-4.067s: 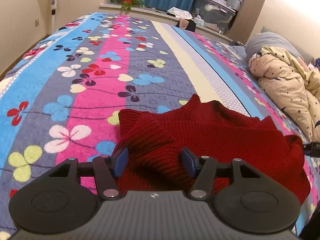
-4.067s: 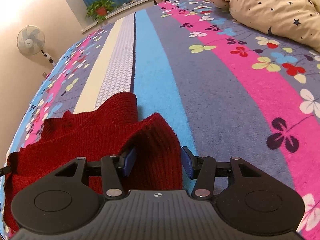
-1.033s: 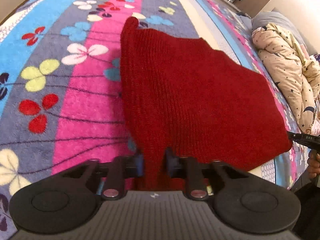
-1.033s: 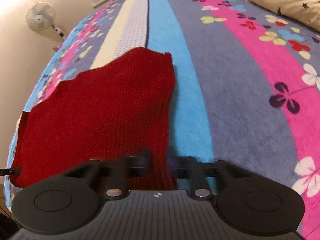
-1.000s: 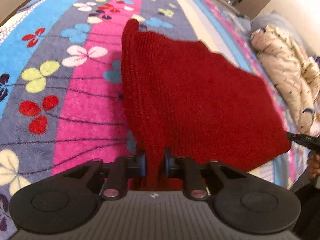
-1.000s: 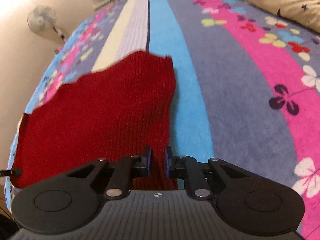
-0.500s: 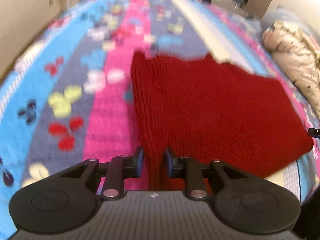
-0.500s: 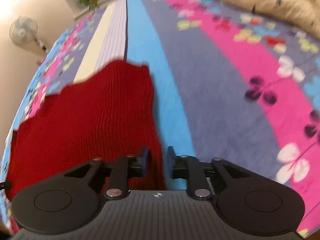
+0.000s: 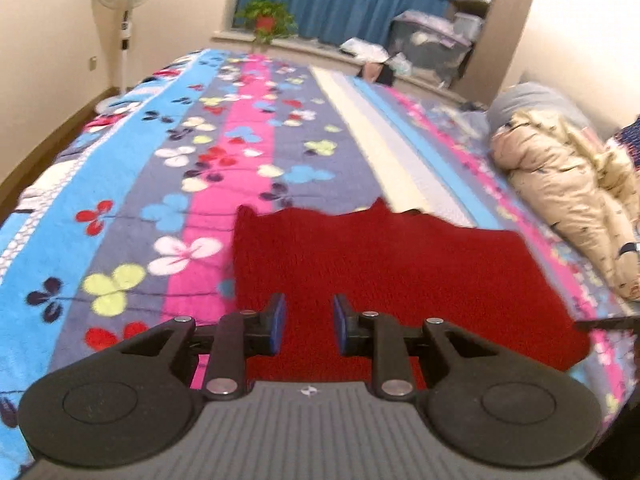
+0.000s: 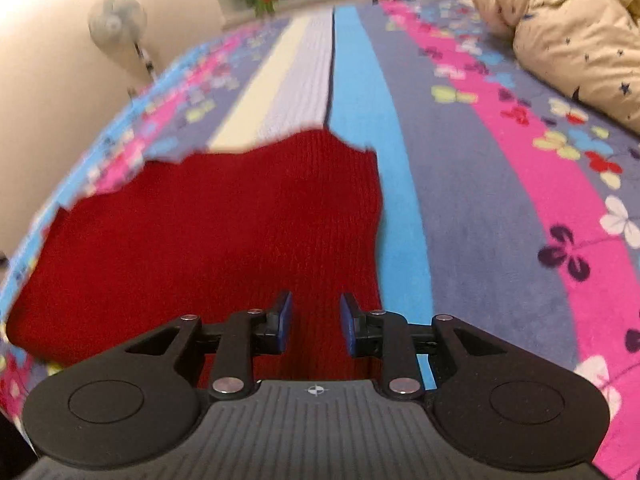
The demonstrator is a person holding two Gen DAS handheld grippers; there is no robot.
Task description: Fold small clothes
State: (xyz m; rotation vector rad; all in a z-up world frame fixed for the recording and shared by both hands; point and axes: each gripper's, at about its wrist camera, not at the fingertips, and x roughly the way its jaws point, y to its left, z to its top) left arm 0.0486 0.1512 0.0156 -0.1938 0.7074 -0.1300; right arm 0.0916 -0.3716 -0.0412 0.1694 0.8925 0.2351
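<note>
One flowered, striped bedspread fills both views. On it the red knitted garment lies spread flat across the lower middle of each frame, its near edge running under the tongs. The left gripper and the right gripper have both just been opening; their blue pads stand apart above the knit, which shows through the gap, and neither clamps it.

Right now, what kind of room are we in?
Most likely a bedroom: a big bed with a flowery striped blanket, a bundled star-print quilt by the pillows, and blue curtains over the window.
</note>
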